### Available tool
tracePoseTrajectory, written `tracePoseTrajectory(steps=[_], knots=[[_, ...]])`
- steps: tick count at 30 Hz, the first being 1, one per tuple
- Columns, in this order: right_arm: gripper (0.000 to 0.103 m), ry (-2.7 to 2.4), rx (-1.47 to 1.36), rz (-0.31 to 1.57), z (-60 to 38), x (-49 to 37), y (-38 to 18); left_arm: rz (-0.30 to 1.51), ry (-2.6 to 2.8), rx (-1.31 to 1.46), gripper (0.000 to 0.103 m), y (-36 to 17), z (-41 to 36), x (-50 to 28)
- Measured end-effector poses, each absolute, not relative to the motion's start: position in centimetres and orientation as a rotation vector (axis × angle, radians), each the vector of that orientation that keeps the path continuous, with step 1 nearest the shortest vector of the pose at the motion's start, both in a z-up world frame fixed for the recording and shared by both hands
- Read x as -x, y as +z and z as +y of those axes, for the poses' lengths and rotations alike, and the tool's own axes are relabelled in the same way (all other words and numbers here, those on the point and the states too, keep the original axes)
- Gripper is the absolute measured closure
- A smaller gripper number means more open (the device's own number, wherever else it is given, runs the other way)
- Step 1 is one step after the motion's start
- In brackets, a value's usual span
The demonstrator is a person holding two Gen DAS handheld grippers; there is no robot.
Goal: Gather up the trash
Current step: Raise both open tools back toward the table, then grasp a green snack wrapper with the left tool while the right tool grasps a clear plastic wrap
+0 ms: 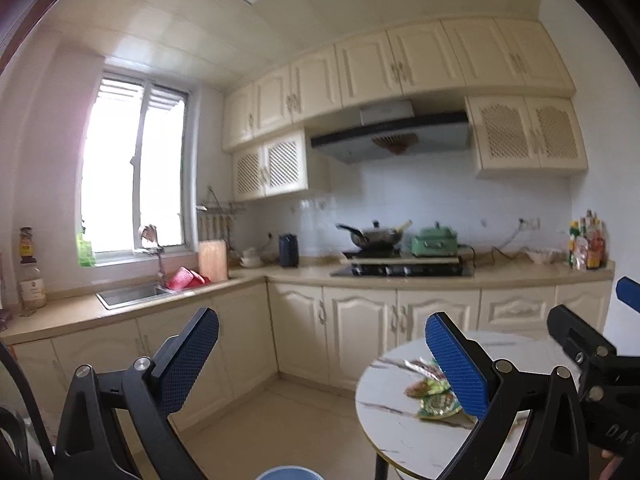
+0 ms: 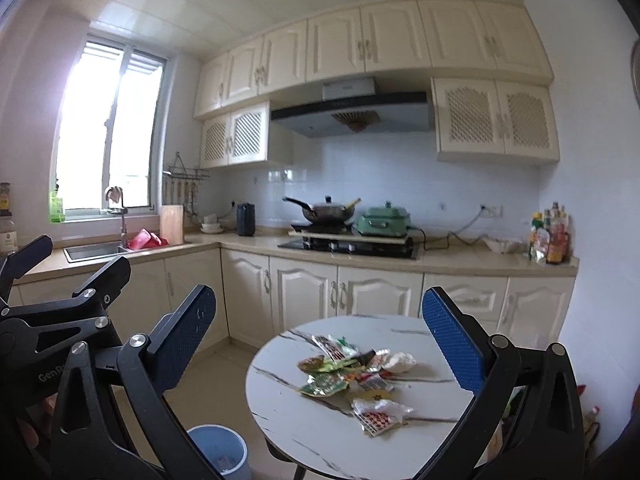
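Crinkled wrappers [image 2: 352,376] lie heaped mid-bench [image 2: 288,420], well short of both tools, left [image 1: 320,360] and right [image 2: 320,344], each gaping empty, seemingly ready to pinch one and drop it into the bin [image 2: 218,450] beside the bench.

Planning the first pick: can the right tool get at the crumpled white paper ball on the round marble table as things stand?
Probably yes. The right tool is open and held above the round marble table; the crumpled white paper ball lies uncovered at the far edge of the wrapper pile, with nothing in between.
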State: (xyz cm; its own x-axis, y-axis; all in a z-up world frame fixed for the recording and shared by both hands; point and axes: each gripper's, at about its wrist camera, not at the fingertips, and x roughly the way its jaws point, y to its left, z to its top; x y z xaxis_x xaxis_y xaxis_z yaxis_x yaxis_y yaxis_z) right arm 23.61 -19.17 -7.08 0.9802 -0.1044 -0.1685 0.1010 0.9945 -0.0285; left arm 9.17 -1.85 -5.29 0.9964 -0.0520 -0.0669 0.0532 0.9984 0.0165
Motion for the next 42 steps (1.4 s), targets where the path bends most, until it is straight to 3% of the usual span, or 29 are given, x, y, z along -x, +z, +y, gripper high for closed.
tracePoseTrajectory(steps=[16, 28, 32, 34, 35, 37, 39, 40, 42], knots=[[0.0, -0.32, -0.146, 0.522, -32.1, -33.0, -19.0, 0.504, -0.357, -0.065, 0.001, -9.8, -8.4, -30.3], [0.0, -0.374, -0.195, 0.726, -37.9, -38.6, -27.0, 0.626, -0.518, -0.231, 0.001, -14.7, -15.9, -41.3], [0.0, -0.365, -0.199, 0.753, -38.5, -39.6, -28.1, 0.64, -0.545, -0.247, 0.005, -16.2, -18.0, -44.6], [0.0, -0.359, -0.204, 0.761, -38.9, -40.0, -28.5, 0.656, -0.563, -0.243, 0.025, -16.9, -18.8, -46.0], [0.0, -0.353, -0.207, 0.765, -39.0, -40.1, -28.6, 0.668, -0.574, -0.24, 0.03, -17.3, -19.1, -46.8], [0.0, -0.336, -0.214, 0.77, -39.1, -40.3, -28.9, 0.695, -0.594, -0.22, 0.055, -18.0, -19.2, -48.2], [0.0, -0.315, -0.22, 0.769, -39.0, -40.4, -29.1, 0.705, -0.617, -0.187, 0.063, -18.0, -18.7, -49.5], [0.0, -0.306, -0.222, 0.771, -38.9, -40.4, -29.2, 0.697, -0.617, -0.174, 0.08, -17.9, -18.3, -49.9], [0.0, -0.291, -0.218, 0.772, -38.7, -40.5, -29.3, 0.678, -0.624, -0.148, 0.086, -17.5, -17.3, -50.0]])
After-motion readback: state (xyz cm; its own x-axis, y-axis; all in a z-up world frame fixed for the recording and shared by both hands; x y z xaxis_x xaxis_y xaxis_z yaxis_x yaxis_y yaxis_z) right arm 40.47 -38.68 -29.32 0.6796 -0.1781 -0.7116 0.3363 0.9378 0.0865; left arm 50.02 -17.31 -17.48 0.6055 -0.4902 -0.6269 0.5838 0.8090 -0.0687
